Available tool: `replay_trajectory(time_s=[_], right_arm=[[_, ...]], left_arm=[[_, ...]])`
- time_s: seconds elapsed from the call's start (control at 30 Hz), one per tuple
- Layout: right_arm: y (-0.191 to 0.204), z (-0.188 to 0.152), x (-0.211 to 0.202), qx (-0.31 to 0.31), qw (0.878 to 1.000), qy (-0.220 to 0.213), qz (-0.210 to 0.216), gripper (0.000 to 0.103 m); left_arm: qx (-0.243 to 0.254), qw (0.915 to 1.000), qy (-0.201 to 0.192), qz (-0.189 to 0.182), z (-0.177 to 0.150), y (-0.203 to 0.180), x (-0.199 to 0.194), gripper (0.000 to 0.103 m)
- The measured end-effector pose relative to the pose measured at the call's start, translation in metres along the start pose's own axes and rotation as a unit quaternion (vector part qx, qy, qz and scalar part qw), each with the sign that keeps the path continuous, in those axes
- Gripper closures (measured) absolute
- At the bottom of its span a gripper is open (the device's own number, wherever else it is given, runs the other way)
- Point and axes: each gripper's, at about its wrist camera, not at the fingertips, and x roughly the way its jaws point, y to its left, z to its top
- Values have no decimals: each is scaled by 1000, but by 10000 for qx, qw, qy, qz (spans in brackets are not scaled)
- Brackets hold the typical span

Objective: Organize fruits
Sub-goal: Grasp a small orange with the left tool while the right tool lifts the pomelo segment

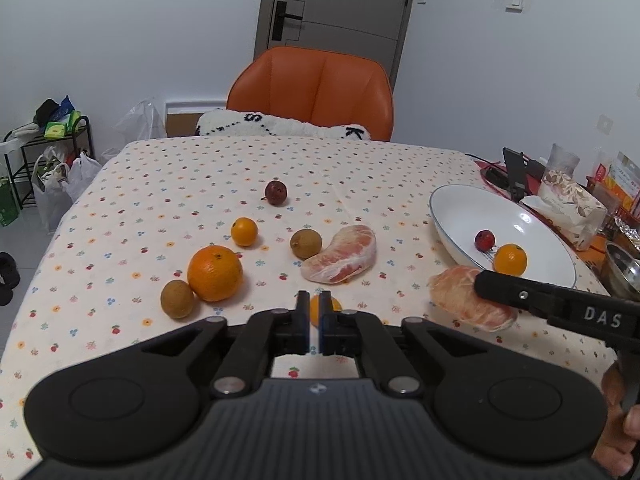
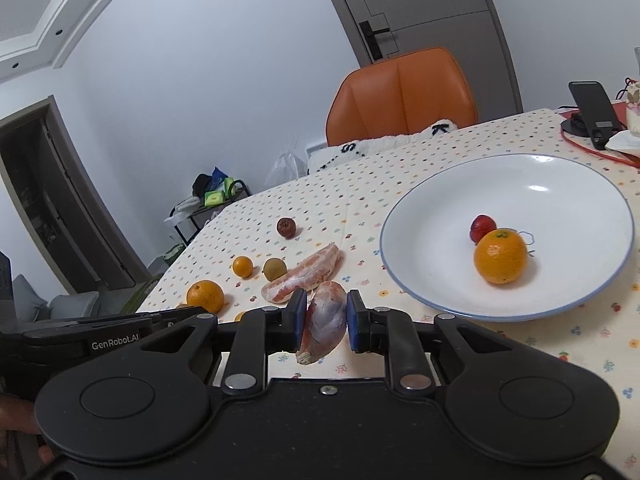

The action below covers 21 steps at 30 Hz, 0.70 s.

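Observation:
My right gripper [image 2: 323, 314] is shut on a peeled pomelo segment [image 2: 325, 320], held just above the tablecloth near the white plate [image 2: 424, 288]. In the left wrist view the same segment [image 1: 456, 300] sits in the black fingers [image 1: 496, 290] beside the plate [image 1: 448, 220]. The plate holds an orange [image 2: 500, 256] and a small red fruit [image 2: 483, 227]. My left gripper [image 1: 315, 306] is shut, with a small orange [image 1: 334, 308] lying just behind its tips. On the cloth lie another pomelo segment [image 1: 340, 260], a large orange [image 1: 215, 267], two brown fruits [image 1: 306, 243] [image 1: 177, 299], a small orange [image 1: 244, 232] and a dark red fruit [image 1: 276, 192].
An orange chair [image 1: 312, 88] with a white cushion stands at the table's far edge. A phone stand [image 2: 596, 108], a tissue pack [image 1: 572, 208] and a metal bowl [image 1: 622, 276] crowd the right side behind the plate. A person's hand [image 1: 618, 432] holds the right gripper's handle.

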Motion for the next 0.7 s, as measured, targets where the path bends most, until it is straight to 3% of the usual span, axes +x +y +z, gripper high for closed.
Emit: replay_trajectory(time_s=[0.1, 0.17, 0.27, 0.33, 0.53, 0.6, 0.63, 0.7], right_arm=[[-3, 1, -1, 37, 10000, -13, -42, 83], [-3, 2, -2, 32, 10000, -31, -74, 84], [-3, 3, -4, 20, 9999, -62, -106, 83], [-3, 4, -5, 7, 9999, -80, -135, 83], [-5, 8, -5, -7, 9997, -92, -234, 83], [-5, 10, -3, -16, 9996, -101, -255, 83], [-6, 11, -3, -12, 9996, -108, -253, 83], [-6, 12, -1, -15, 9996, -118, -259, 83]], left_arm=[[12, 10000, 93, -29, -1, -1, 4, 95], [10, 9999, 118, -58, -2, -3, 8, 86], [69, 9999, 77, -27, -5, -6, 14, 59], [103, 9999, 41, 2, -6, -8, 19, 55], [97, 9998, 161, -79, -6, -12, 39, 56], [39, 9994, 329, -85, -8, -10, 48, 65], [42, 9996, 284, -39, -9, -10, 48, 77], [113, 9995, 303, -18, -9, -11, 49, 81]])
